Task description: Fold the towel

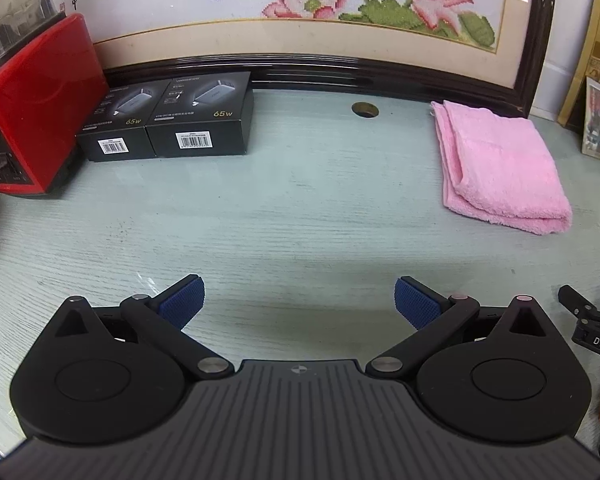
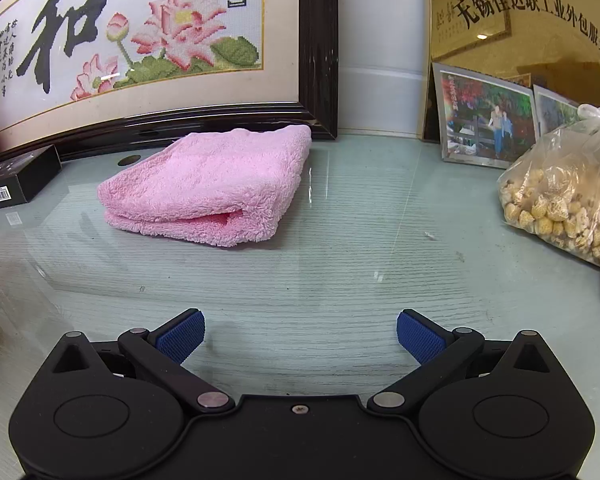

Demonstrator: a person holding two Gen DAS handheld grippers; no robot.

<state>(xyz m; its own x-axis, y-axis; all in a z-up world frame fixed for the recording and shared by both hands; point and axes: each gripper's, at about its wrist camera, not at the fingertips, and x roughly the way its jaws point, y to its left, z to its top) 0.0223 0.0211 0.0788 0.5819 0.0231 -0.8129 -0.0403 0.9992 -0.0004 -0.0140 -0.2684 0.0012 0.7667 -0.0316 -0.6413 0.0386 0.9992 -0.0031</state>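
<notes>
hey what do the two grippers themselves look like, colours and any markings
Both match: a matte black body with two round disc housings, silver pivot pins and black linkage arms ending in blue cross-hatched pads. The left gripper has a ribbed grey top with a small round target mark. The right gripper shows a centre screw, and white DAS lettering in the left view.

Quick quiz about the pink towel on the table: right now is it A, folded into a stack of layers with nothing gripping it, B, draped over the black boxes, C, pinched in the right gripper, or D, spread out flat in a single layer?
A: the pink towel lies folded in stacked layers on the table, while the left gripper and the right gripper are both open and apart from it.
</notes>
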